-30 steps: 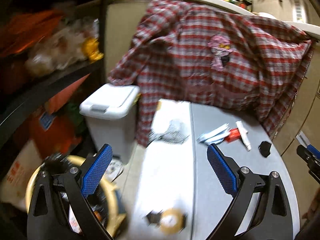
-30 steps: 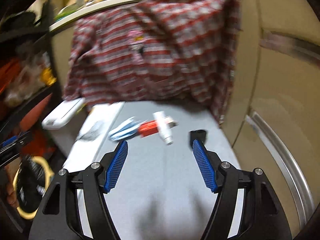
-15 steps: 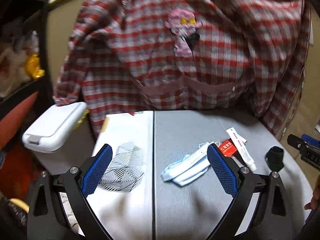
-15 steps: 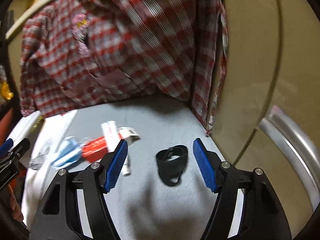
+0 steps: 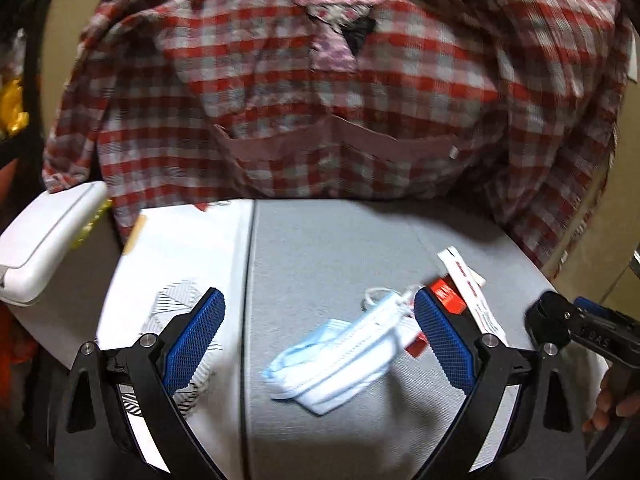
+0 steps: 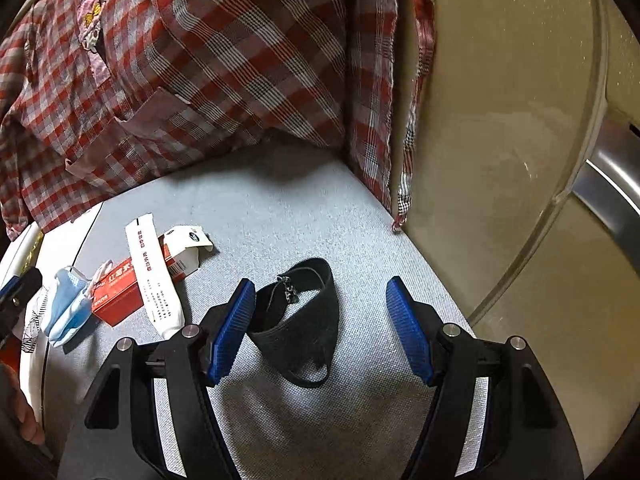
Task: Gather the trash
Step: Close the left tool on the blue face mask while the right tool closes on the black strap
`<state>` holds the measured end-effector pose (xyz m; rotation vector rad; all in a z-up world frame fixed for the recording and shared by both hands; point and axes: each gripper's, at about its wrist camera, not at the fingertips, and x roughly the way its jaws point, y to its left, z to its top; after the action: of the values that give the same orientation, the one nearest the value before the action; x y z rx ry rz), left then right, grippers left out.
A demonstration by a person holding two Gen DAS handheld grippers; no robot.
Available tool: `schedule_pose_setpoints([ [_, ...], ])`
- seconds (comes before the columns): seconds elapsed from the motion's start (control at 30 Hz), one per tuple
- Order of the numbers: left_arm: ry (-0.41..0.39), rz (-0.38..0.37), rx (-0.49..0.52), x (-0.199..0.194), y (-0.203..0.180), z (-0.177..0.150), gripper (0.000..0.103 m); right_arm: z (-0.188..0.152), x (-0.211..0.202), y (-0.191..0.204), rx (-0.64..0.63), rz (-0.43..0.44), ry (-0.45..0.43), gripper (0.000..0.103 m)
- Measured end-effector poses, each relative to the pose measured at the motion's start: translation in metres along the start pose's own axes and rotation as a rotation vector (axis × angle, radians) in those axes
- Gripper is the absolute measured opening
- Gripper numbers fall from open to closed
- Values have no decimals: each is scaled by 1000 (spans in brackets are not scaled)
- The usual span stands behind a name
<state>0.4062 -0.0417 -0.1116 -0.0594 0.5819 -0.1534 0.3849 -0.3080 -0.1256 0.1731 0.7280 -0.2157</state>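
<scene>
Black fabric mask (image 6: pixel 304 320) crumpled on grey mat (image 6: pixel 304 216), loops loose.

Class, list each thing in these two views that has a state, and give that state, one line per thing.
Left tongs: open, empty, above the blue mask.
Right tongs: open, empty.
Blue mask: crumpled, flat on the table.
Black mask: folded, between the right tongs' jaws, not gripped.
Red box: lying, end flap open.
White tube: lying across the box.
White bin: lid shut.

Plaid shirt (image 5: pixel 280 92) draped behind grey table (image 5: pixel 320 240), beige wall (image 6: pixel 500 120) rt.
</scene>
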Motion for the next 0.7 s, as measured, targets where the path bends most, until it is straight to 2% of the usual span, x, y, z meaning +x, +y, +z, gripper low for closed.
schedule_pose_setpoints([
  [0.17,20,-25,40,4,-8,-1,92,-1,4,0,1,12,17,68],
  [0.2,37,-33,41,6,-8,-2,88,-2,3,1,-1,12,17,66],
  [0.23,55,-41,43,8,-8,-2,76,-2,3,2,-4,17,16,55],
  [0.27,77,-54,50,11,-8,-3,69,-2,3,3,-13,25,15,48],
  [0.33,117,-70,66,18,-10,-4,37,-3,3,6,-25,28,18,34],
  [0.37,126,-78,68,19,-9,-4,31,-3,2,7,-31,30,15,31],
  [0.43,118,-83,58,18,-7,-5,18,-3,1,10,-45,40,5,13],
  [0.53,106,-79,66,16,-5,-5,11,-4,-2,14,-68,40,-13,6],
  [0.7,69,-66,97,6,-11,-4,8,-2,-14,21,-101,40,-64,2],
])
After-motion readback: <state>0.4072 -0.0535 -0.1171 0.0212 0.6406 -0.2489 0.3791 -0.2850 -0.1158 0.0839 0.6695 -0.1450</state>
